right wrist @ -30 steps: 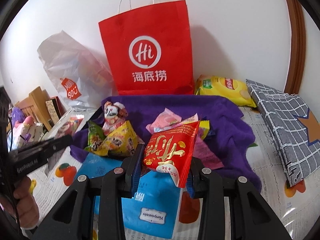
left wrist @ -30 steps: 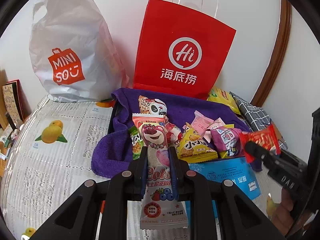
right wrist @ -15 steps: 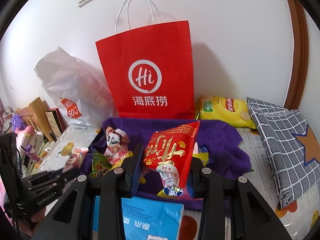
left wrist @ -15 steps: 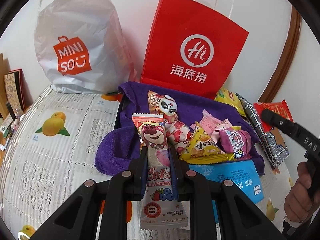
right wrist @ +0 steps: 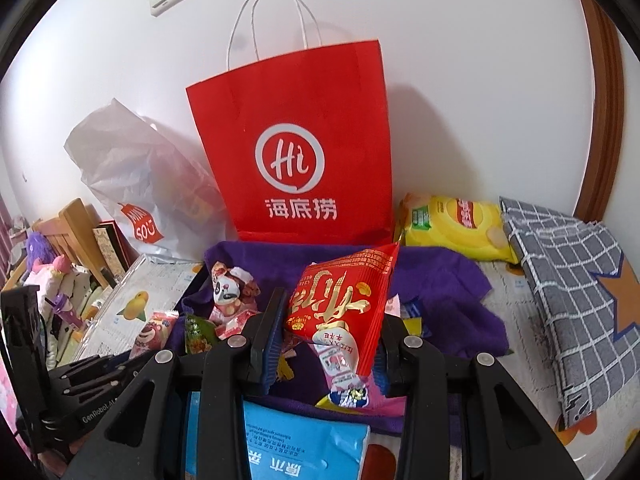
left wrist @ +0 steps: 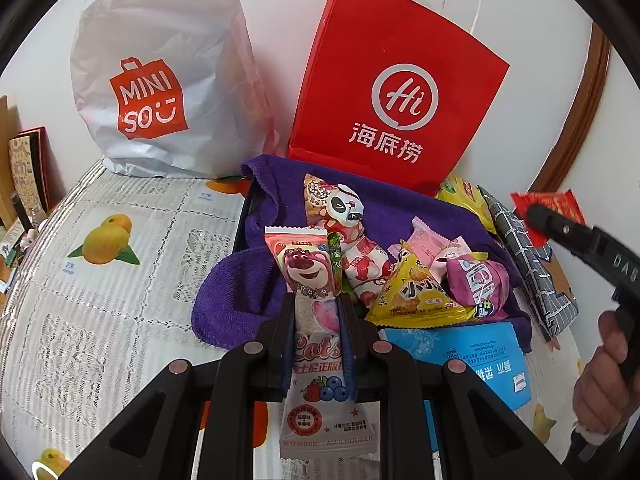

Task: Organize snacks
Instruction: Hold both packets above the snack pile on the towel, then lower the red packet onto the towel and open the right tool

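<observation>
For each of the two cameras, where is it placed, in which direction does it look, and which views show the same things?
Left wrist: sits on the left gripper, looking down over its clamped pink bear snack toward the wall; the right gripper and a hand show.
Right wrist: sits on the right gripper, which clamps a red packet, facing the same wall.
Shared: red paper bag, white plastic bag, purple towel.

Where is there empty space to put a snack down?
The tablecloth lies bare between the white Miniso bag and the purple towel. The towel is crowded with snack packets. The right side is tight beside the checked cloth.
</observation>
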Available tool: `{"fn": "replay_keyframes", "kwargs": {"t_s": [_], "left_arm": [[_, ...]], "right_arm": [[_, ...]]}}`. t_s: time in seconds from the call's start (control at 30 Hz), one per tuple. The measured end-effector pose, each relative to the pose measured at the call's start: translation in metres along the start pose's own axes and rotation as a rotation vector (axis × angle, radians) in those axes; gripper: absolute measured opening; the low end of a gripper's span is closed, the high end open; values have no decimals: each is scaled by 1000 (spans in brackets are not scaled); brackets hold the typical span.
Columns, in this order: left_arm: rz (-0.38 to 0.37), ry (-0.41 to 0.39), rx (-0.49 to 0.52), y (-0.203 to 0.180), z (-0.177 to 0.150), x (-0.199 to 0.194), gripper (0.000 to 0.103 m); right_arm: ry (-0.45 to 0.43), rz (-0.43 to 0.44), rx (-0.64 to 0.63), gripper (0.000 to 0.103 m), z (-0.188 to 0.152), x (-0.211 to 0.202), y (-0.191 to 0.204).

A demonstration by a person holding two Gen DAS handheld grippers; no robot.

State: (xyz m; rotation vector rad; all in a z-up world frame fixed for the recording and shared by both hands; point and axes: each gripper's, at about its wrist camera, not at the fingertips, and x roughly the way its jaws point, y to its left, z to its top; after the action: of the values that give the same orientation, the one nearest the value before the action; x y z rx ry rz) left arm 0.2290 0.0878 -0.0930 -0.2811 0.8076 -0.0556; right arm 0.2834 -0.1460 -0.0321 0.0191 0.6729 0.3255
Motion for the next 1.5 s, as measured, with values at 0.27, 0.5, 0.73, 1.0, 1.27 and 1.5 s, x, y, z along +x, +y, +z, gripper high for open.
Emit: {"fn": "replay_keyframes", "kwargs": {"t_s": [0.27,0.5,0.73,1.0,1.27,1.5], "left_arm": [[5,7,4,0,-1,4,19],[-2,-8,-10,3,1,0,19],[-22,5,-65,15,4,1,19],[-24,16,-88,19,5,4,19],[-18,20,-86,19,5,7,19],[-44,33,-99,20,7,4,19]], "right_arm": [[-28,8,-26,37,19,2,7],[-35,46,-25,37,28,9,19],[-9,32,-70,37,22,19,27],[-7,17,-59,37,25,18,13],[1,3,-23,37,30,16,-5],[1,4,-11,37,34,12,-16]]}}
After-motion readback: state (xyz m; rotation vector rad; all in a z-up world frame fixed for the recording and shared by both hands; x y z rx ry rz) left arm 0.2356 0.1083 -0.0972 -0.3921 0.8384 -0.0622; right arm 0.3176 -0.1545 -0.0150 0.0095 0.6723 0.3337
